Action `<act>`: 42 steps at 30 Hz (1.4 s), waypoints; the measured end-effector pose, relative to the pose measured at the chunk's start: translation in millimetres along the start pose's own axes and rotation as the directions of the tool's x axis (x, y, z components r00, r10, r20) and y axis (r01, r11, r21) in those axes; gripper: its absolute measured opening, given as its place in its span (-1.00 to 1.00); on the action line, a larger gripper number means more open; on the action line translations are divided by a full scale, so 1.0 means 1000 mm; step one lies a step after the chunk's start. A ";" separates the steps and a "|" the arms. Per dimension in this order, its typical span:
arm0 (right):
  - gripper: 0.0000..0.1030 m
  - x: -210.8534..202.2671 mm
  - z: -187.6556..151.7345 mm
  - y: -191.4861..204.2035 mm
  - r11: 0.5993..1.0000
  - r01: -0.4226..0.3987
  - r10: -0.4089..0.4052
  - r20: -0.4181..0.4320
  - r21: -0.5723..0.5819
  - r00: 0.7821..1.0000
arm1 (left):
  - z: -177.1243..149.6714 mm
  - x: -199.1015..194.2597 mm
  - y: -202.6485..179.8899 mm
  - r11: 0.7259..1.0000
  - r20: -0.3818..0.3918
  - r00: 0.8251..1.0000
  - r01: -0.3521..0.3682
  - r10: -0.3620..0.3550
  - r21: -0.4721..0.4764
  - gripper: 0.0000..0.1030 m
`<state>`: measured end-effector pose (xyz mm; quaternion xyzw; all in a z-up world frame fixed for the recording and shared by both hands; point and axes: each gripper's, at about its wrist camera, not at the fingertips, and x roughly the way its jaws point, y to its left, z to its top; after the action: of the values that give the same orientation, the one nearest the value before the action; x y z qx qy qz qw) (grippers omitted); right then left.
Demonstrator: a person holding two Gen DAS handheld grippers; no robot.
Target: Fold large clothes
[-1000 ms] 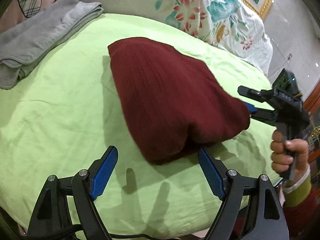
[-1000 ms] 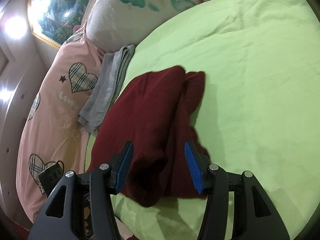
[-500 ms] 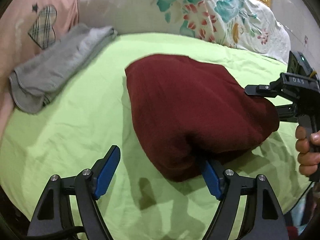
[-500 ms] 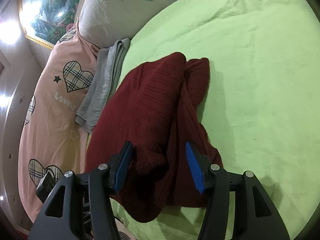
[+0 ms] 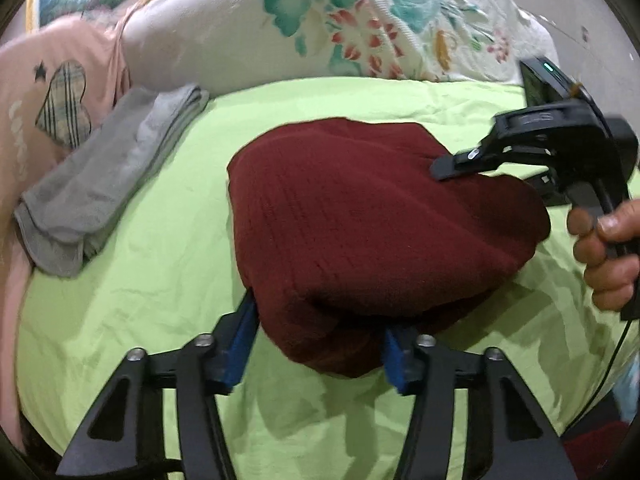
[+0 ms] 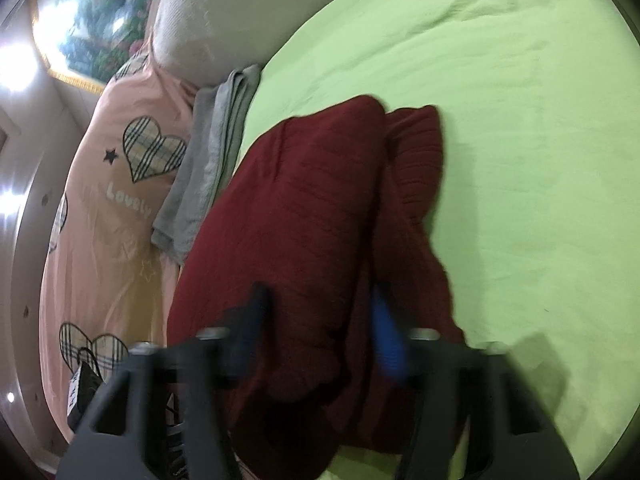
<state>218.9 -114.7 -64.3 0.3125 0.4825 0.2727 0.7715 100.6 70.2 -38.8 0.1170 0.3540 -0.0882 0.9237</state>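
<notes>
Left wrist view: dark red ribbed knit sweater [image 5: 372, 220], folded, lying on lime green bed sheet [image 5: 132, 280]. Left gripper [image 5: 318, 340] just closing, blue pads pressing the sweater's near bulge. Right gripper [image 5: 532, 172] clamped on far-right edge, in a hand [image 5: 608, 256]. Folded grey towel [image 5: 108, 184] apart at left.

Right wrist view: blurred; right gripper [image 6: 320, 332] just closing, a sweater [image 6: 312, 240] fold pinched between pads.

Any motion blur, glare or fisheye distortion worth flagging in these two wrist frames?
Left wrist view: mostly sharp, slight blur on the right gripper; fisheye bends the green sheet. Right wrist view: the right gripper's fingers smeared by motion, the maroon sweater soft; ceiling-light glare at the left edge, dark vignette in the corners.
</notes>
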 end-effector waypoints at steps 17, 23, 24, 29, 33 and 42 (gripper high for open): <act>-0.64 -0.028 0.014 -0.040 0.992 0.119 -0.116 0.062 -0.035 0.991 | 0.009 -0.008 -0.048 0.969 0.022 0.998 0.048 -0.055 0.244 -0.32; -0.33 -0.038 0.013 -0.039 0.993 0.118 -0.117 0.069 -0.015 0.991 | 0.000 -0.032 0.005 0.961 -0.051 0.963 0.269 -0.266 0.065 -0.25; -0.32 -0.043 0.011 -0.038 0.992 0.126 -0.124 0.077 -0.016 0.989 | 0.003 -0.038 0.016 0.952 -0.036 0.952 0.304 -0.303 0.021 -0.25; -0.31 -0.077 0.009 -0.019 0.982 0.183 -0.173 0.193 -0.036 0.966 | 0.053 -0.041 0.052 0.863 0.098 0.879 0.476 -0.466 -0.170 -0.29; -0.31 -0.092 0.013 -0.004 0.974 0.221 -0.199 0.268 -0.056 0.943 | 0.099 -0.016 0.038 0.794 0.132 0.811 0.584 -0.569 -0.170 -0.26; -0.33 -0.061 0.017 0.021 0.981 0.129 -0.101 0.186 -0.145 0.977 | 0.063 0.059 0.019 0.732 -0.073 0.742 0.632 -0.666 -0.254 -0.76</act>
<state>208.6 -148.7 -8.0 0.2456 0.4062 0.2353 0.8481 189.1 66.2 -30.1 -0.1069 0.4524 -0.3581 0.8097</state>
